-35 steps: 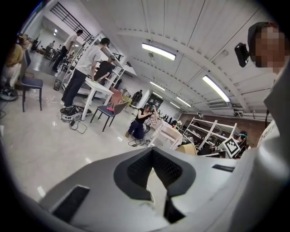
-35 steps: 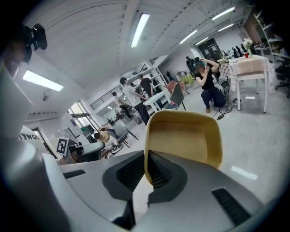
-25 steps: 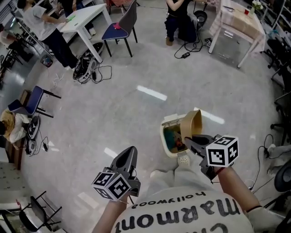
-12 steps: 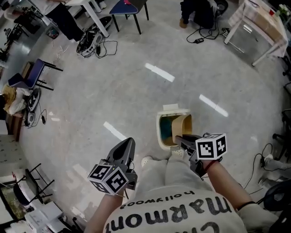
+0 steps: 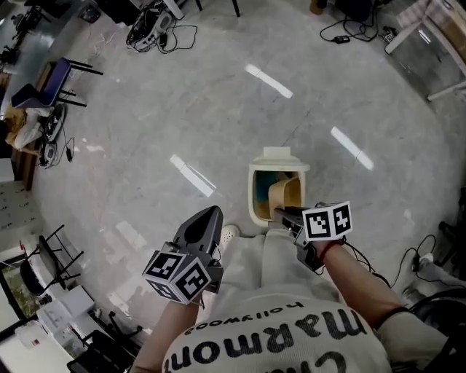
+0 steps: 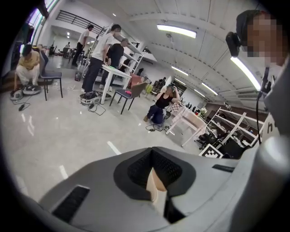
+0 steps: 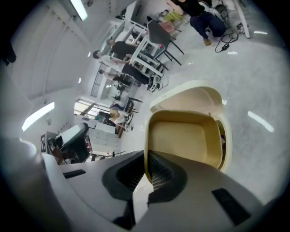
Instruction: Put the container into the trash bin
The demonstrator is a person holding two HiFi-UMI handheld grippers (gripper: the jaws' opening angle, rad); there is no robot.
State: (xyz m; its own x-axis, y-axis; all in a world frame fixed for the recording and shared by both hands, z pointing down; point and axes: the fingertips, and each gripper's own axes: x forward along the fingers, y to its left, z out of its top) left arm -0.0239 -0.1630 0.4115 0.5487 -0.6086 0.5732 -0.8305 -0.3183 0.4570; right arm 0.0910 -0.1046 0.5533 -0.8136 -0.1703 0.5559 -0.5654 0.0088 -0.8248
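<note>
The cream trash bin (image 5: 256, 195) stands open on the grey floor, just ahead of the person's feet. A tan plastic container (image 5: 285, 195) hangs tilted in the bin's mouth. My right gripper (image 5: 282, 213) is shut on its near rim. In the right gripper view the container (image 7: 186, 136) fills the middle, its rim pinched in my right gripper (image 7: 146, 176), with the bin (image 7: 195, 92) behind it. My left gripper (image 5: 206, 218) hangs shut to the left of the bin, apart from it. In the left gripper view the left gripper (image 6: 154, 183) shows only a pale sliver between its closed jaws.
A white shoe (image 5: 228, 234) sits beside the bin's left side. Cables (image 5: 154, 20) and a chair (image 5: 52, 81) lie at the far left, a table frame (image 5: 429, 44) at the far right. Several people (image 6: 100, 54) stand by tables in the left gripper view.
The right gripper has carried the container from above the bin's right edge down into the bin's mouth. The head view has tipped further down. The left gripper stays shut.
</note>
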